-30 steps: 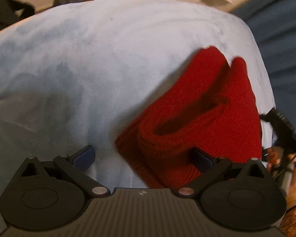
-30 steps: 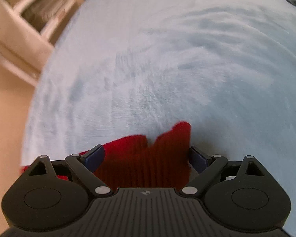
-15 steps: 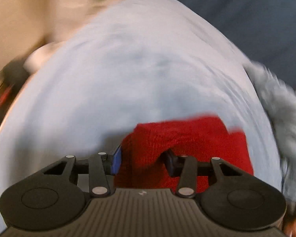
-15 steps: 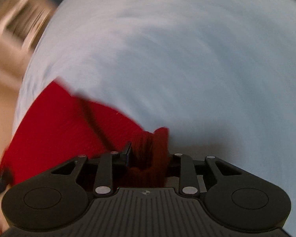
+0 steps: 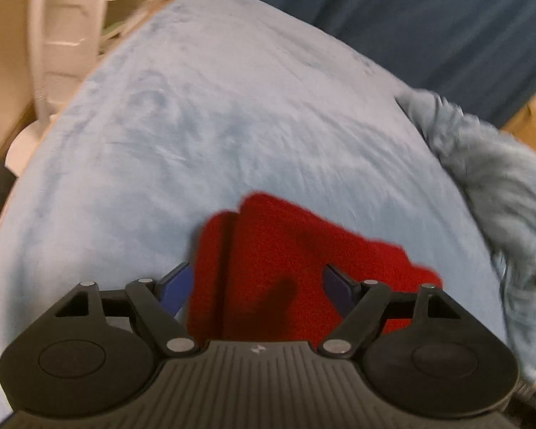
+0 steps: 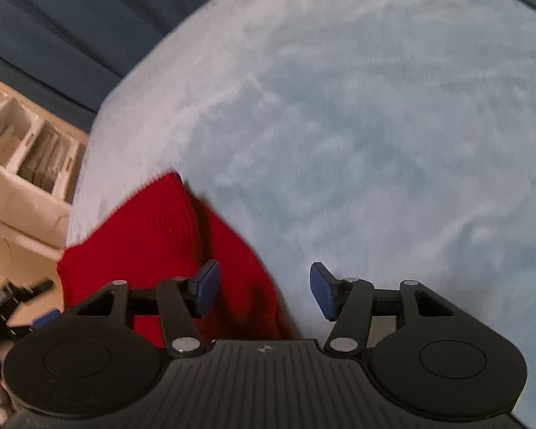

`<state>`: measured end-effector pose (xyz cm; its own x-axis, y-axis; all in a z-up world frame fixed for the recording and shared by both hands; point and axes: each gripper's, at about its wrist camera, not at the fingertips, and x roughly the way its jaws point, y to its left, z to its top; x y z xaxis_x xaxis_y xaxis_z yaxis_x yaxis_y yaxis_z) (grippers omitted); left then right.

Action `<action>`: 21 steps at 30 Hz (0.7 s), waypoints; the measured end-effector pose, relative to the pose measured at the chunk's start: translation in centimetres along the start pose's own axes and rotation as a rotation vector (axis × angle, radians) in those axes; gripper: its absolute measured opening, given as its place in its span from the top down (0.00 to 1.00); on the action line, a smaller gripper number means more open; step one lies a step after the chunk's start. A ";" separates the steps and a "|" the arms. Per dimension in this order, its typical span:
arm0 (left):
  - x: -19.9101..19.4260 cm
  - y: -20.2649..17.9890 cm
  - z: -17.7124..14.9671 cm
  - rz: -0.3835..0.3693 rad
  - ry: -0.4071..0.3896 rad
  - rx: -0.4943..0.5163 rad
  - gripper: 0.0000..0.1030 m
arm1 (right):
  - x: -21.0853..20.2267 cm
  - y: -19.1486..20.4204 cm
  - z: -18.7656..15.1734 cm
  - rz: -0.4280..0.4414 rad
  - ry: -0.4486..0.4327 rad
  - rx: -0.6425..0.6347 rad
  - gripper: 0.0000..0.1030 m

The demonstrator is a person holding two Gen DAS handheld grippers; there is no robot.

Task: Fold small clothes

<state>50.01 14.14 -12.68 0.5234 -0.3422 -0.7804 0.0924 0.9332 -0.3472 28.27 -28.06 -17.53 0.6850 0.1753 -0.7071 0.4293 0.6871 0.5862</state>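
Observation:
A red knit garment (image 5: 286,250) lies folded on the light blue fleece blanket (image 5: 232,125), with a fold line running up its left side. My left gripper (image 5: 257,284) hovers just over its near part. Its jaws are opening and the cloth shows between them, but neither blue pad presses on it. In the right wrist view the same garment (image 6: 153,236) spreads to the lower left on the blanket (image 6: 375,143). My right gripper (image 6: 264,287) is also opening; only the garment's right edge reaches between its fingers, and the pads stand clear of the cloth.
A fluffy grey-blue textile (image 5: 500,186) is heaped at the blanket's right edge. A white shelf unit (image 5: 71,35) stands beyond the far left corner, and shelves (image 6: 25,150) show off the left edge. A dark blue curtain (image 5: 411,18) hangs behind.
One second ago both grippers stood open around the garment. Half a second ago both were shut on it and swinging it over. Now both have let go and it lies folded.

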 end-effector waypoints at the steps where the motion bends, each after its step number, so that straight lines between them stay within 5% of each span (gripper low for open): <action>1: 0.4 -0.5 -0.4 -0.005 0.011 0.014 0.28 | -0.1 -0.1 0.0 -0.003 0.004 0.001 0.43; 2: 0.9 -0.9 -0.9 -0.008 0.021 0.027 0.37 | 0.0 -0.1 -0.1 -0.010 0.009 0.008 0.43; 3: 1.3 -1.4 -1.2 0.029 0.018 0.049 0.66 | 0.1 -0.2 -0.3 -0.017 0.019 0.012 0.43; 4: 1.6 -1.7 -1.4 0.079 0.012 0.075 0.81 | 0.2 -0.2 -0.5 -0.026 0.032 0.010 0.43; 9: -1.6 0.3 -2.3 0.084 -0.089 -0.061 0.84 | -0.2 0.9 -0.8 0.001 0.000 -0.056 0.43; 11: -0.6 1.4 -2.6 0.108 -0.057 -0.085 0.84 | 0.1 1.4 -0.8 0.000 -0.008 -0.094 0.43; 15: 1.3 0.8 -2.6 0.148 -0.042 -0.069 0.68 | 0.3 2.0 -0.9 0.001 0.040 -0.104 0.43; 17: 0.2 0.5 -2.8 0.166 -0.072 -0.071 0.47 | -0.3 2.4 -1.1 -0.003 0.037 -0.124 0.42; 19: -1.9 -0.2 -3.6 0.212 -0.101 -0.044 0.09 | -1.2 3.0 -1.4 -0.007 0.029 -0.179 0.40; 21: -5.1 -1.4 -5.2 0.278 -0.150 0.026 0.00 | -2.8 4.2 -2.1 -0.021 0.012 -0.277 0.36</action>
<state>42.75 14.01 -10.92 0.6507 -0.0554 -0.7573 -0.0513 0.9918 -0.1167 26.90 -24.22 -13.92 0.6701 0.1666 -0.7233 0.2644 0.8570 0.4423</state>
